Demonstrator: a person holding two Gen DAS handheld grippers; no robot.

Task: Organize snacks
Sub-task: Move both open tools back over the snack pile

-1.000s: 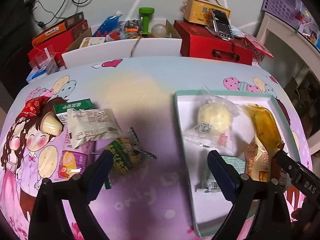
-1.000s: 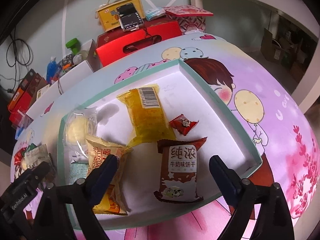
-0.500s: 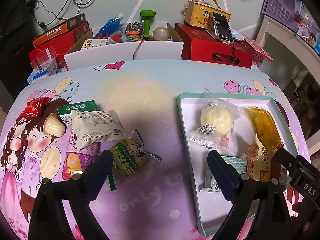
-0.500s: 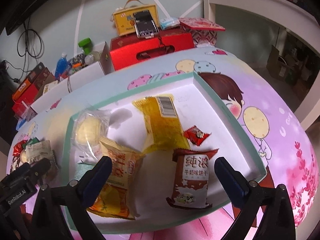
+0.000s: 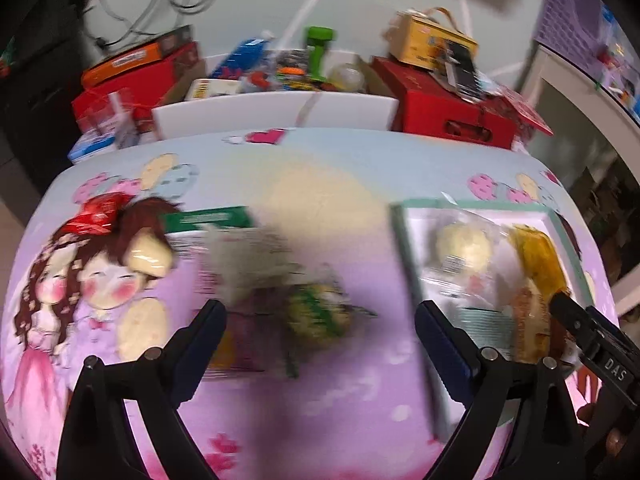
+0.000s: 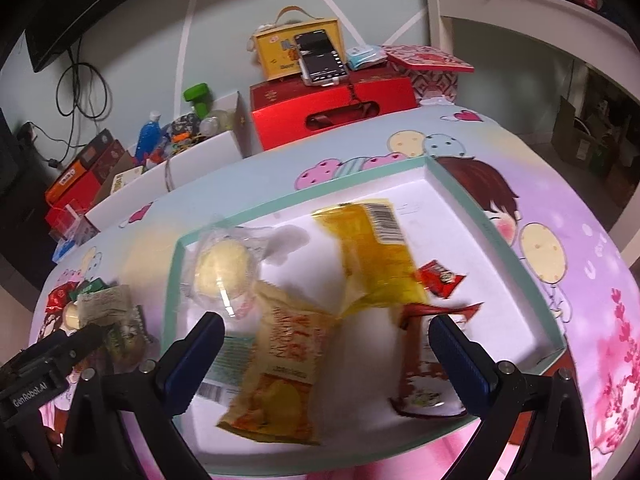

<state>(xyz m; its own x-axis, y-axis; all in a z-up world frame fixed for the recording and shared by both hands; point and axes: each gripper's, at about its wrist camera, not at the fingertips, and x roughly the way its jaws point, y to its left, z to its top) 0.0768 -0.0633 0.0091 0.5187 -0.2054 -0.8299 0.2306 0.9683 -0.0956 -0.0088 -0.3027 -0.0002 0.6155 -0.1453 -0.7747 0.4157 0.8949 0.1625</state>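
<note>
Two hand-held grippers hover over a cartoon-print tablecloth [image 6: 560, 208], both with fingers spread wide and nothing between them. Below the right gripper [image 6: 326, 344], a shallow white tray [image 6: 496, 236] with a mint-green rim holds the sorted snacks: nearest, an orange-and-yellow packet [image 6: 280, 372] lying partly over a pale green-striped one [image 6: 228, 356], and a brown-and-white biscuit packet [image 6: 420, 368]; beyond them a small red candy [image 6: 442, 278], a long yellow bag [image 6: 376, 256] with its barcode showing, and a round bun in clear wrap [image 6: 224, 270] near the tray's far left corner. The left gripper [image 5: 320, 334] hangs over loose snacks lying on the cloth left of the tray, blurred in its own view: a green-and-yellow packet [image 5: 318, 312] closest, then a pale flat wrapper [image 5: 248, 256] over a green packet [image 5: 208, 218], with a red candy [image 5: 98, 214] farther left. Past the table edge, an open white carton [image 6: 200, 152] holds a blue bottle [image 6: 147, 138] and a green dumbbell [image 6: 198, 98]; beside it a red box [image 6: 332, 114] carries a yellow handled case [image 6: 280, 50] with a phone [image 6: 322, 58] leaning against it.
</note>
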